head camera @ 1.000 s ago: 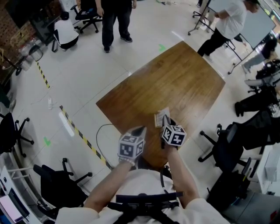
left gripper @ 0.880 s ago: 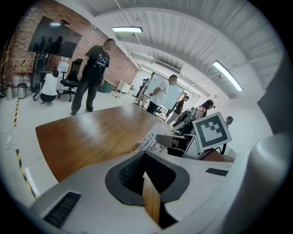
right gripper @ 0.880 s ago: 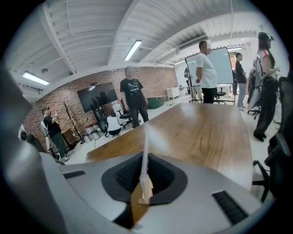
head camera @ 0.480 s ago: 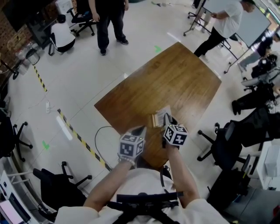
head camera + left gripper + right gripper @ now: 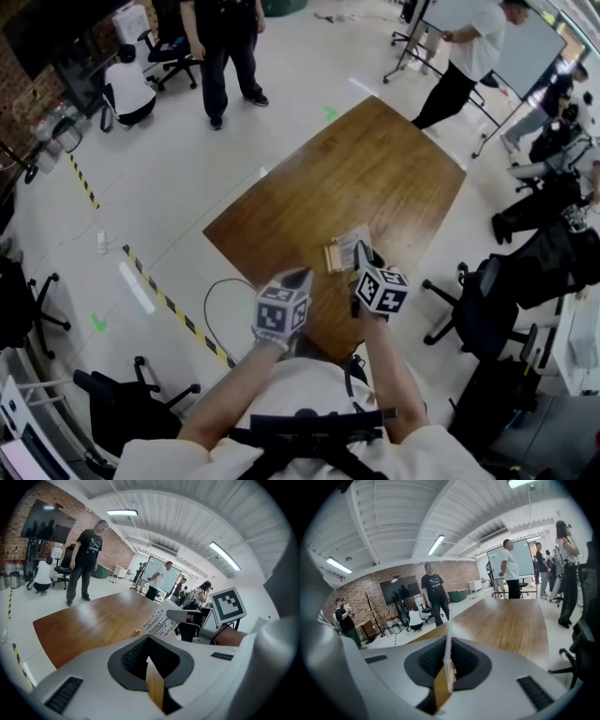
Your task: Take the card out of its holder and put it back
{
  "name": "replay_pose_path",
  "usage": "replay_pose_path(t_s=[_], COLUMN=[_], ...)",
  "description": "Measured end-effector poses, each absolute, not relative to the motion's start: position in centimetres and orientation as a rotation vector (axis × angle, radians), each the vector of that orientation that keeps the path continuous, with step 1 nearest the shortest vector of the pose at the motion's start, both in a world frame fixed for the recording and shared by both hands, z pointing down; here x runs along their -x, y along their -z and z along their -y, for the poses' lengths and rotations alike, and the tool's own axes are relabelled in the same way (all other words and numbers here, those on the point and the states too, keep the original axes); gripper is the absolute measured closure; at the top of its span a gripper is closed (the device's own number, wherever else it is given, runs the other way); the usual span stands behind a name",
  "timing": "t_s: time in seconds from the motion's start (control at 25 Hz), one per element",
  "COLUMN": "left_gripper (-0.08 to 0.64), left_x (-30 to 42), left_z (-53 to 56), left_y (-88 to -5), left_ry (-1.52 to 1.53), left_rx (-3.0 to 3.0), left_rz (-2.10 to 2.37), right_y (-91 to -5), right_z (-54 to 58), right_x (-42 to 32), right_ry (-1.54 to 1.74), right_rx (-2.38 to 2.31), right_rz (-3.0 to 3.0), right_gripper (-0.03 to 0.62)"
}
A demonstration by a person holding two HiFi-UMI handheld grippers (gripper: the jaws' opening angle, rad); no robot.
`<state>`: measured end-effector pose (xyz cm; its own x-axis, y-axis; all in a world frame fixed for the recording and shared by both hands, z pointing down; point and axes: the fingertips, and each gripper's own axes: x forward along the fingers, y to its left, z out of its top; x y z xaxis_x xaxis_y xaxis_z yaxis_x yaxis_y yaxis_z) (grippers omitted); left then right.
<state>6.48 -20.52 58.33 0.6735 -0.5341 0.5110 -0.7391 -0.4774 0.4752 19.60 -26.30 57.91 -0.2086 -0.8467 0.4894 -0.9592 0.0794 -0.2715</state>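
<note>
Right gripper (image 5: pixel 448 656) clamped on card (image 5: pixel 449 625), left gripper (image 5: pixel 149 645) closed, empty

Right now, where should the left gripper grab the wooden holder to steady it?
Probably the bare left side of the holder, jaws pinching across the low wooden block, coming from the left gripper side; the card clamped in the right gripper crowds its right side.

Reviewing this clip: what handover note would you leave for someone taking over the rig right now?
Right gripper: jaws shut on the card, right beside the wooden holder.
Left gripper: jaws shut, empty, over the table's near end.
Done: card gripped; whether it has cleared the holder is unclear.
To do: lift it free, then slot it back.
</note>
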Motion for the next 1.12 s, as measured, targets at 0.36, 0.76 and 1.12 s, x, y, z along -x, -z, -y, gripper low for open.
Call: replay_pose_path(t_s=[0.36, 0.76, 1.12], left_gripper=[0.563, 0.563, 0.563], left_x=[-5.4, -4.4, -5.5], left_z=[18.8, 17.0, 16.1], left_y=[-56.9, -56.5, -55.3], left_ry=[-0.383, -0.369, -0.353], left_rx=[-2.247, -2.267, -2.314], left_rz=[0.969, 0.965, 0.925], right_y=[-54.0, -53.0, -53.3], right_z=[22.8, 15.1, 13.0], right_x=[-19.3, -18.0, -19.5], right_ry=[-0.777, -0.829, -0.898], right_rx=[-1.876, -1.917, -1.995], right_rz=[2.203, 2.214, 2.183], right_gripper=[0.571, 0.571, 0.571])
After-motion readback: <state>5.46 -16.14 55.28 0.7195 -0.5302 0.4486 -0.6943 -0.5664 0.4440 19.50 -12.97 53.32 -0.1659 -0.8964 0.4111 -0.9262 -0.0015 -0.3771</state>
